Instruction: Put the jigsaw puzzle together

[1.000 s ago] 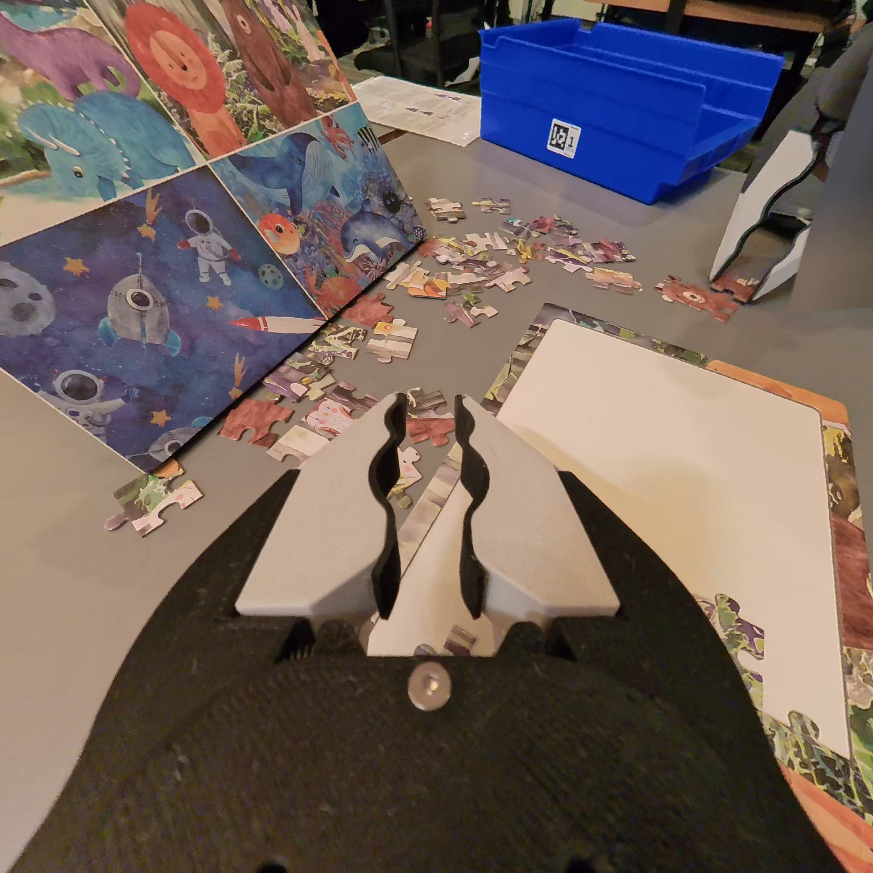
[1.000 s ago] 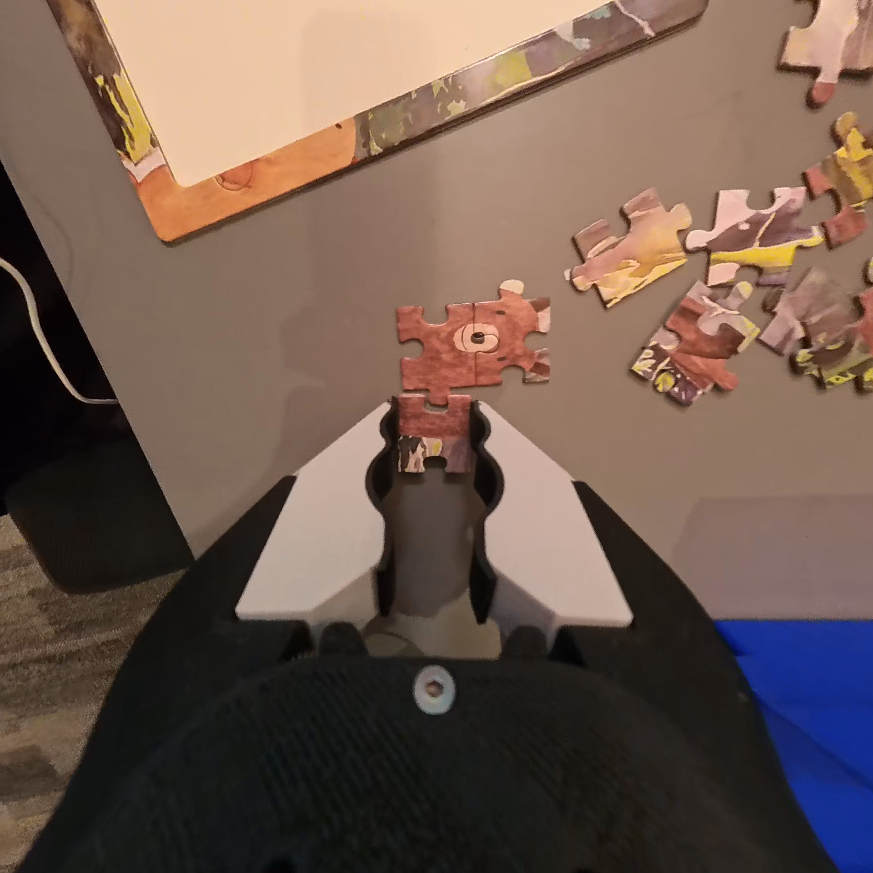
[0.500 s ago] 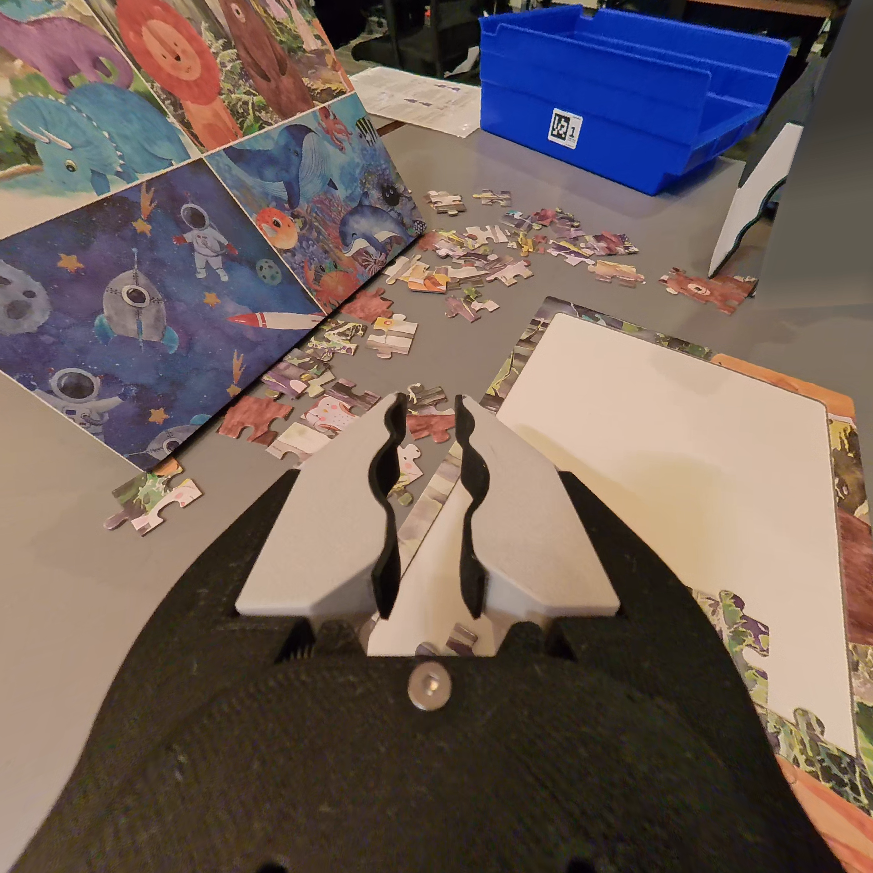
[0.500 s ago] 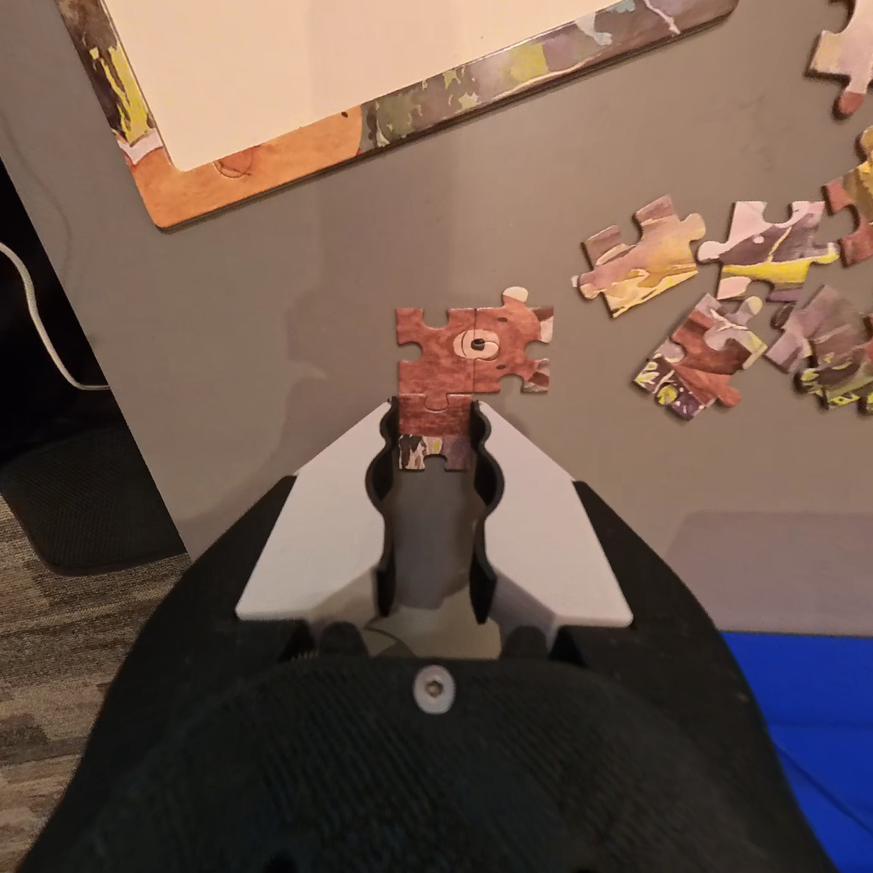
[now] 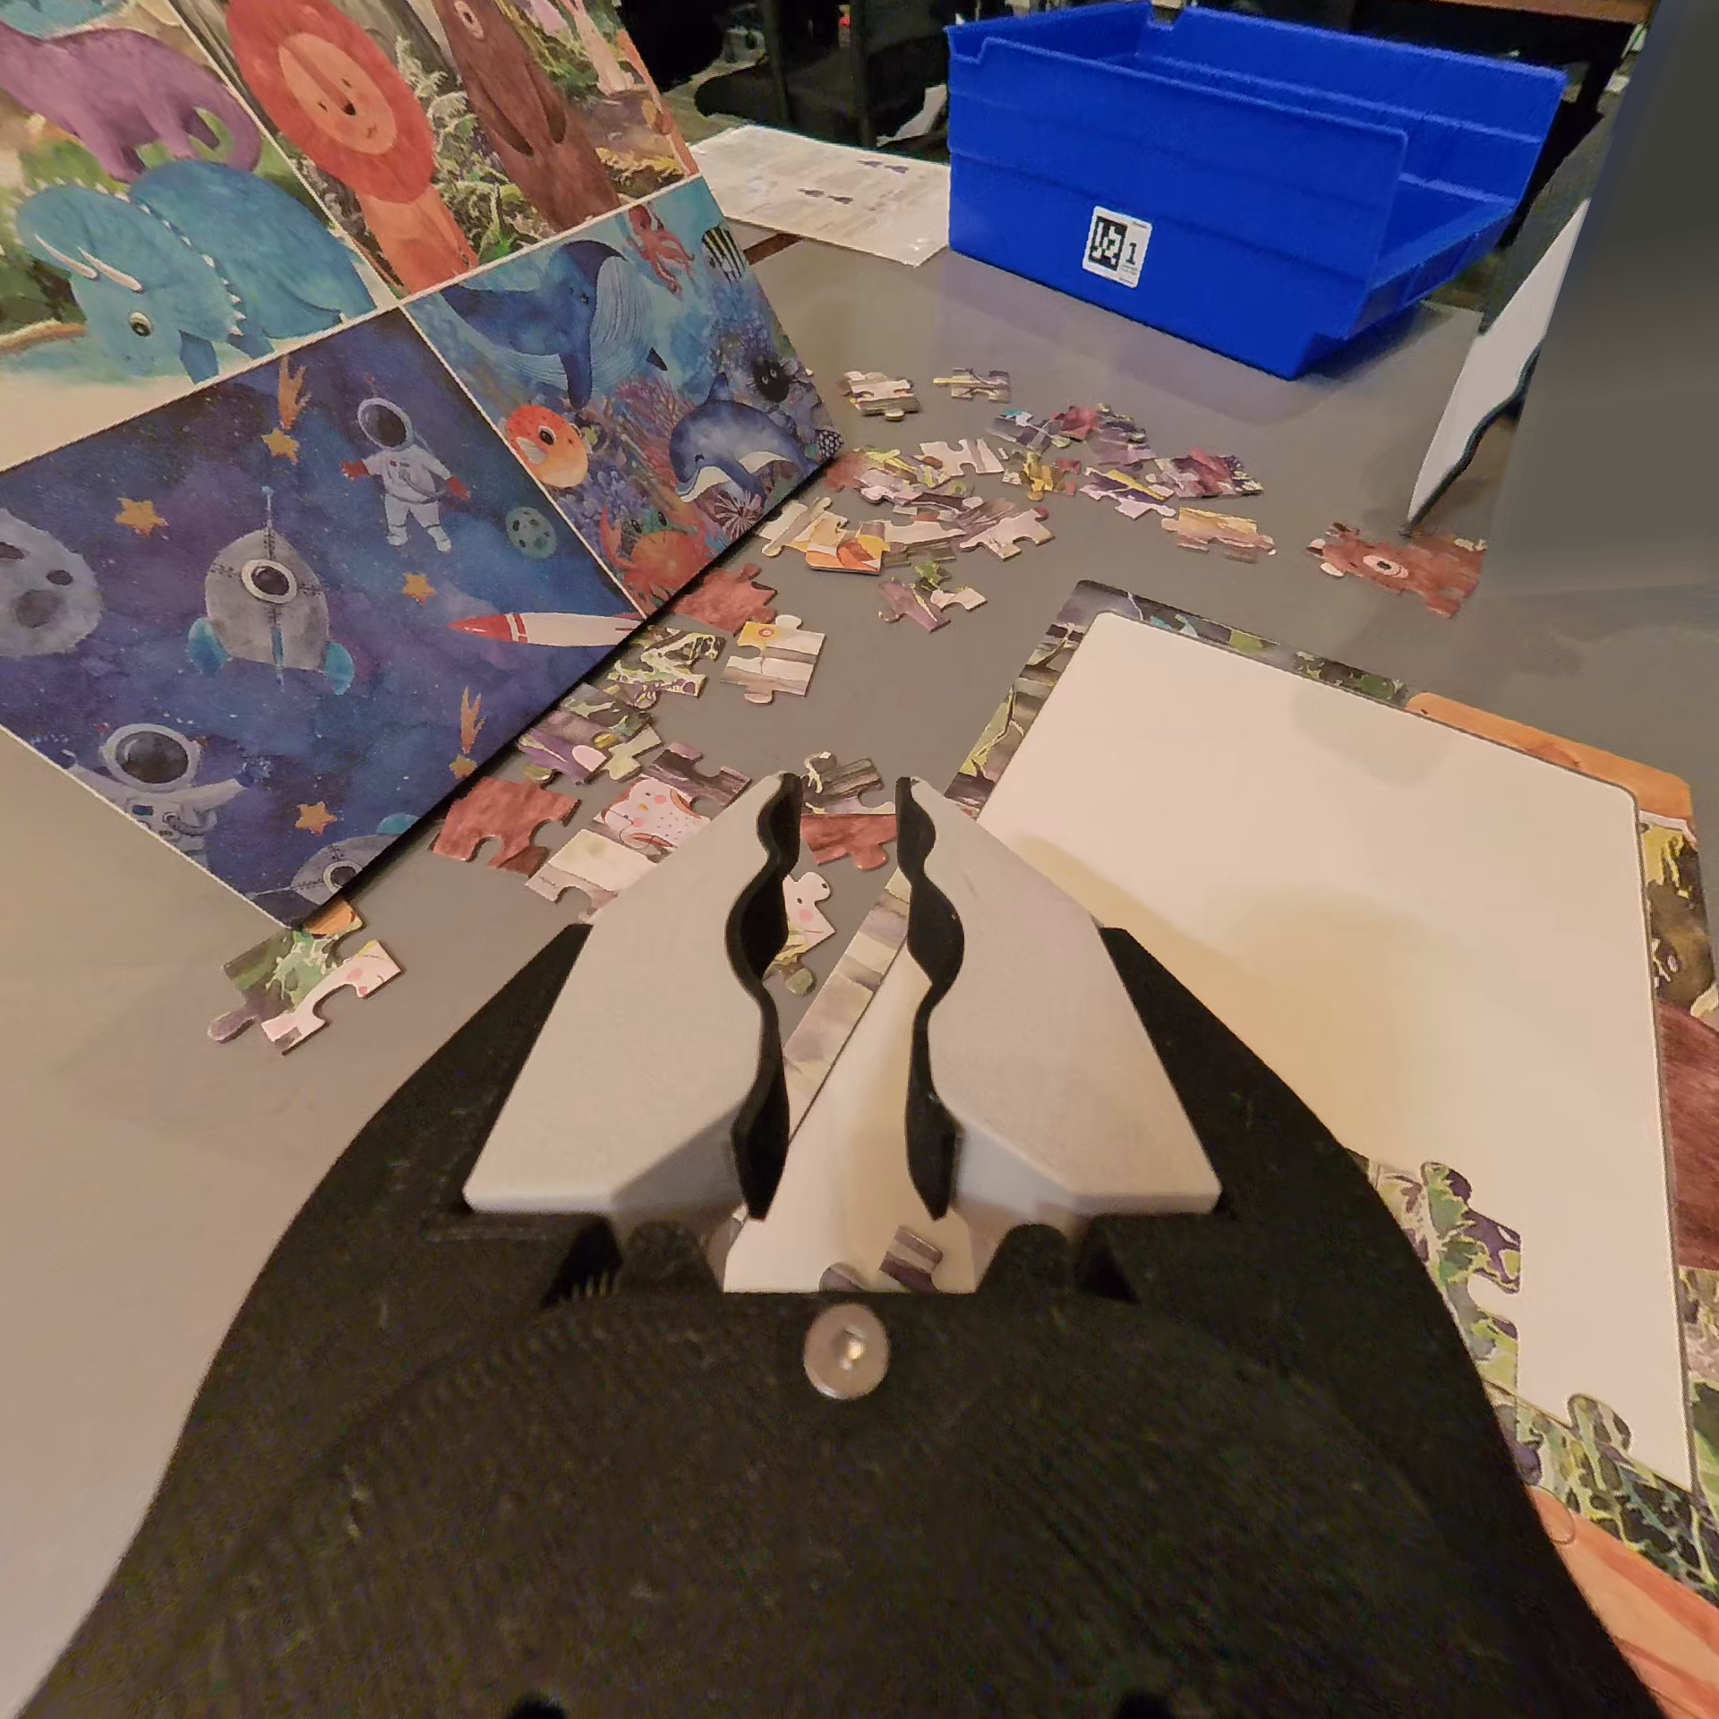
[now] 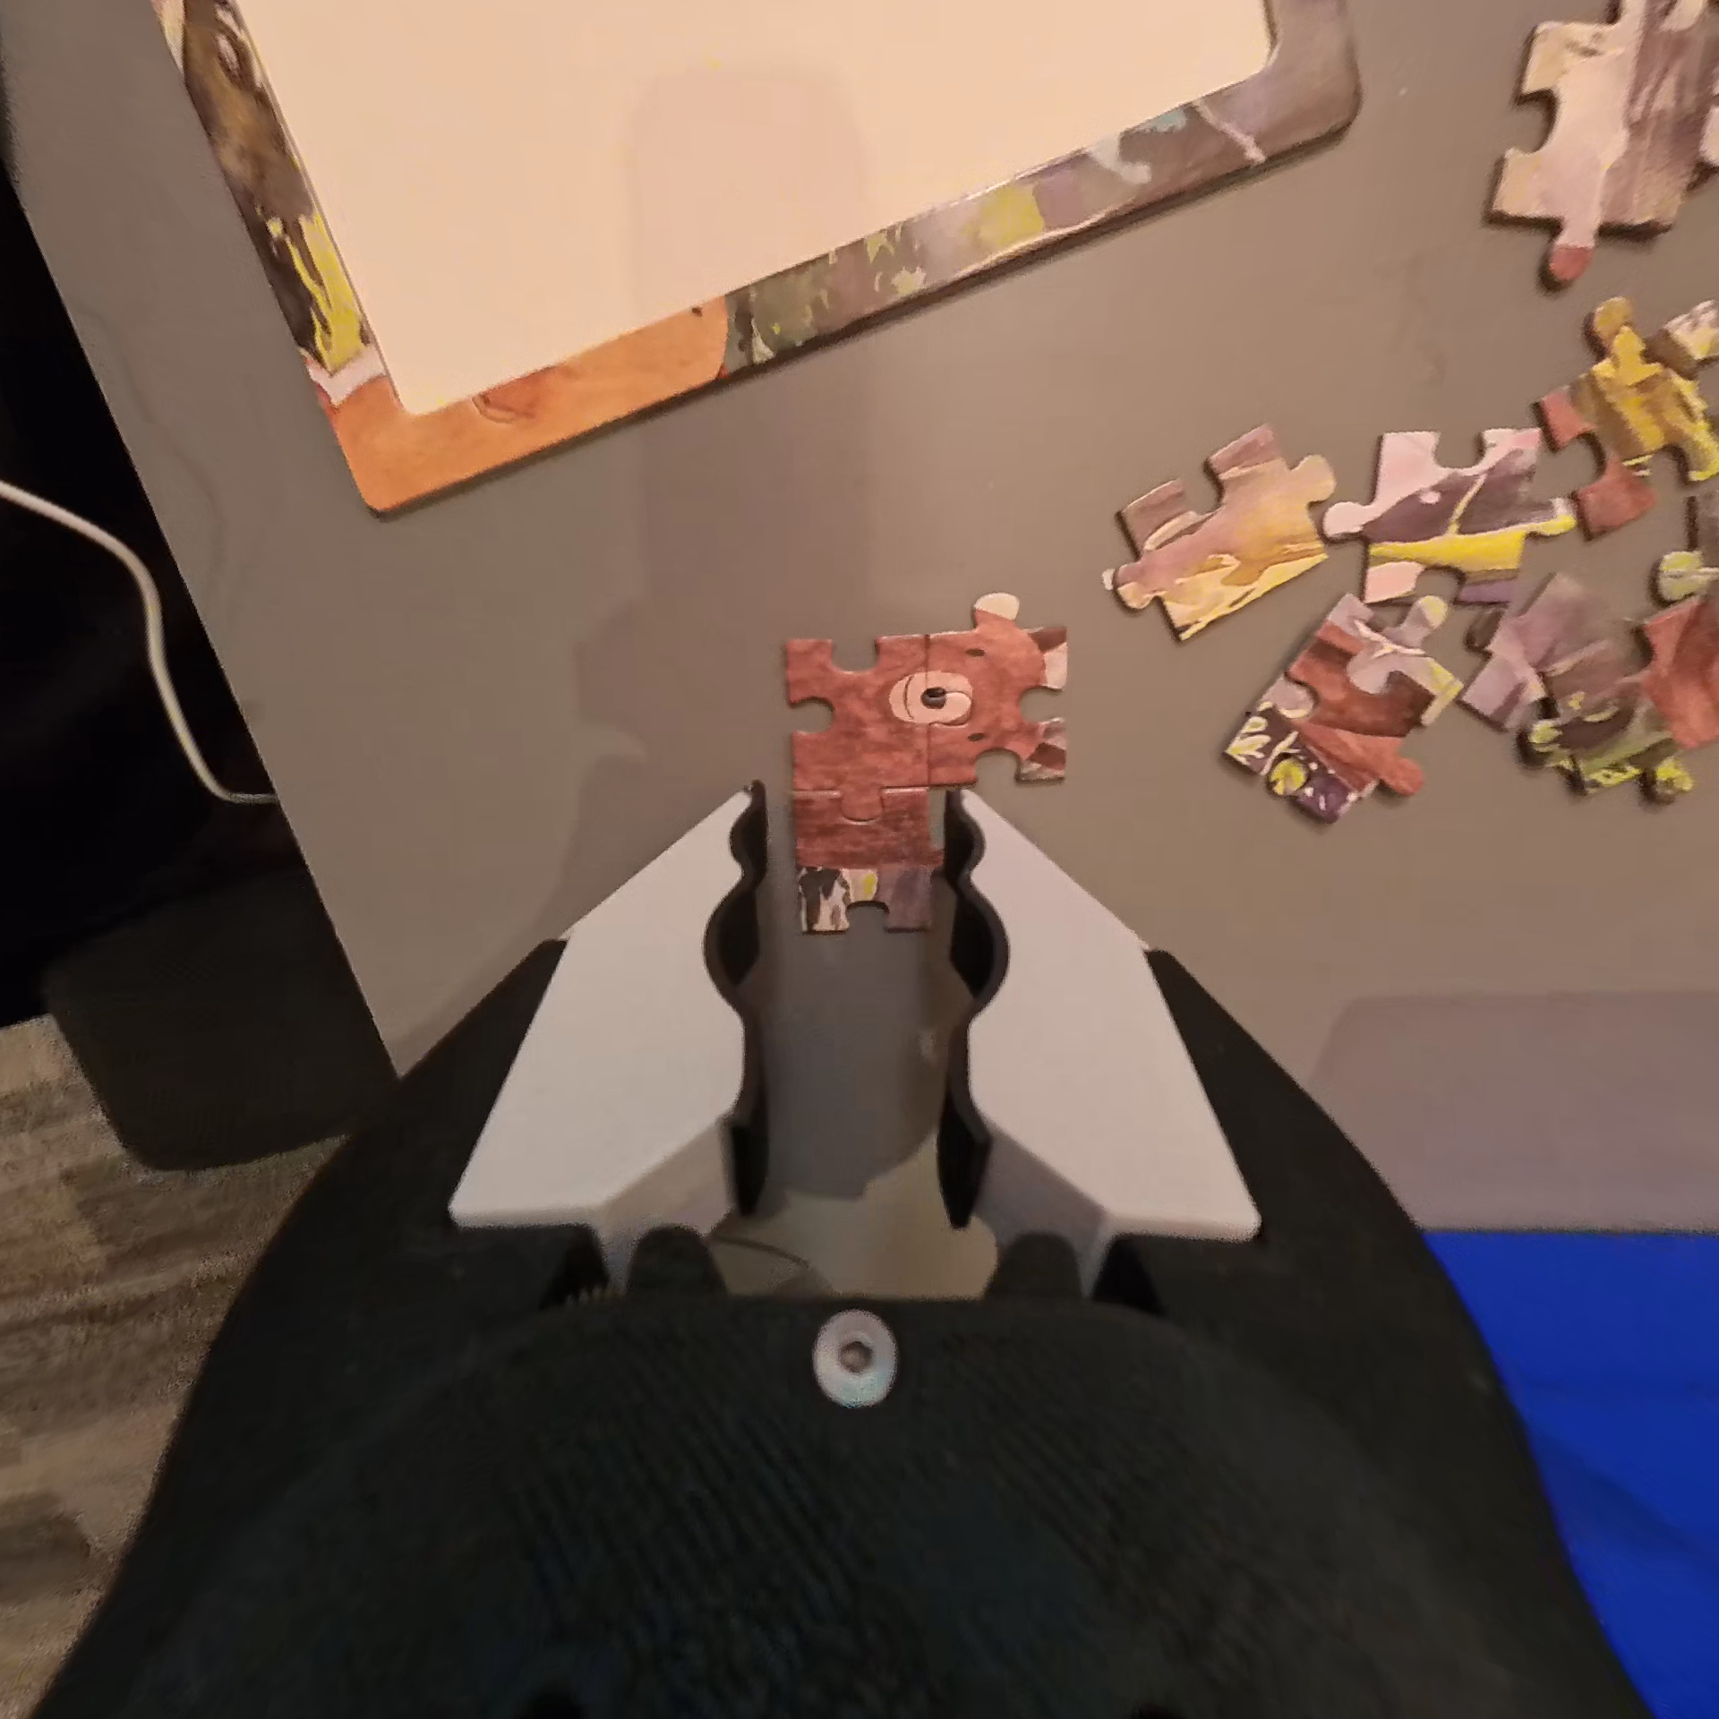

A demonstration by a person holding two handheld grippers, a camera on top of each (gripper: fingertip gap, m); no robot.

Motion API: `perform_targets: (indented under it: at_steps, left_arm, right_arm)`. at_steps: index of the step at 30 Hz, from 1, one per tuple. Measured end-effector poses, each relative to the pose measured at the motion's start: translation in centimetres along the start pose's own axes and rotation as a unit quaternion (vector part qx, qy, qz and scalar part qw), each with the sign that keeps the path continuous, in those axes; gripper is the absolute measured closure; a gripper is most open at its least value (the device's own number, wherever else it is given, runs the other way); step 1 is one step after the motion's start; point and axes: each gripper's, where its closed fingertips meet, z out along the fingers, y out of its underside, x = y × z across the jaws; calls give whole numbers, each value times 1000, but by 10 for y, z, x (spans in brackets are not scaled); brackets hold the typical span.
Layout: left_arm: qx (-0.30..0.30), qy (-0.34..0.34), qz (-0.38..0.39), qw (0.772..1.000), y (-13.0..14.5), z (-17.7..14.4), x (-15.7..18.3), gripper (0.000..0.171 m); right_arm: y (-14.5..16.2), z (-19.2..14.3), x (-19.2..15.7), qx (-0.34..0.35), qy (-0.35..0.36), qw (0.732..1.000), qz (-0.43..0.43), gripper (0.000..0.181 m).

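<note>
The right gripper (image 6: 856, 837) hovers low over the grey surface (image 6: 651, 577), its jaws parted with a visible gap on the left of the brown piece (image 6: 865, 823) — so it looks released, not pinched. That piece sits locked under the two joined bear-eye pieces (image 6: 926, 707), a little cluster of three lying just outside the puzzle frame (image 6: 1023, 200). The left gripper (image 5: 842, 809) hangs at the frame's near-left corner, jaws narrowly apart and carrying nothing. Progress looks early: the frame's white bed (image 5: 1302, 930) is almost bare, with only a few green edge pieces (image 5: 1451, 1237) seated along its right side. Dozens of loose pieces (image 5: 930, 521) lie scattered beside the propped picture board (image 5: 372, 419), with the blue bin (image 5: 1209, 167) at the far end — nearly everything is left to do.
</note>
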Motion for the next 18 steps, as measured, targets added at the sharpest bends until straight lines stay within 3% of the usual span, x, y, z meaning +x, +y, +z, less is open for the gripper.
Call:
perform_targets:
  at_steps: [18]
  left_arm:
    - [-2, 0, 3, 1000, 1, 1, 1, 153]
  right_arm:
    - [7, 9, 2, 13, 15, 999, 33, 164]
